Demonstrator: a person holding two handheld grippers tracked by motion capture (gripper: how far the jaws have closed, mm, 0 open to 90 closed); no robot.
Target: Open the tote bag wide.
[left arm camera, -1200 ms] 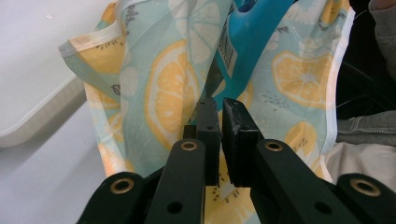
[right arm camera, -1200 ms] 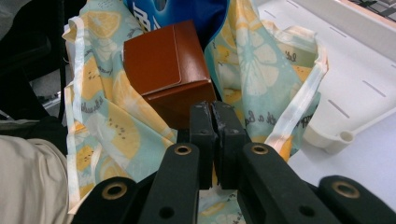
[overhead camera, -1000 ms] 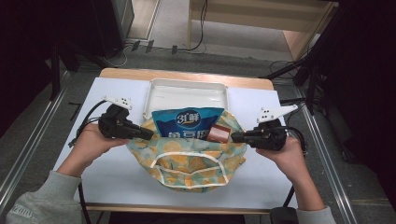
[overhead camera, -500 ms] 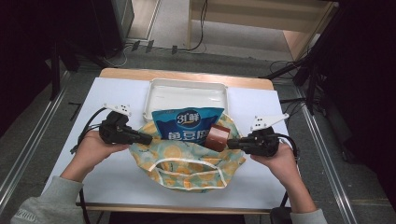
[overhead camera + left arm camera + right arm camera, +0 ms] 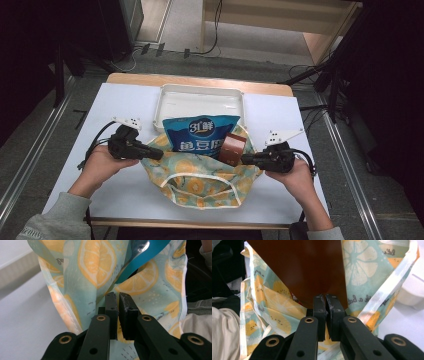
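Cloth of the lemon-print bag (image 5: 200,177), lying just in front of the white tray (image 5: 200,102), is clamped by left gripper (image 5: 159,154) and right gripper (image 5: 245,159); thin fabric could slip free, spilling the blue snack pouch (image 5: 202,135).

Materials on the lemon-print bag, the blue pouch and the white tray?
Lemon-print bag: soft woven cloth, matte; it folds and drapes where both grippers pinch it.
Blue pouch: thin plastic film, glossy; its edge shows a shiny highlight in the left gripper view.
White tray: probably rigid plastic, smooth; could be enamelled metal.
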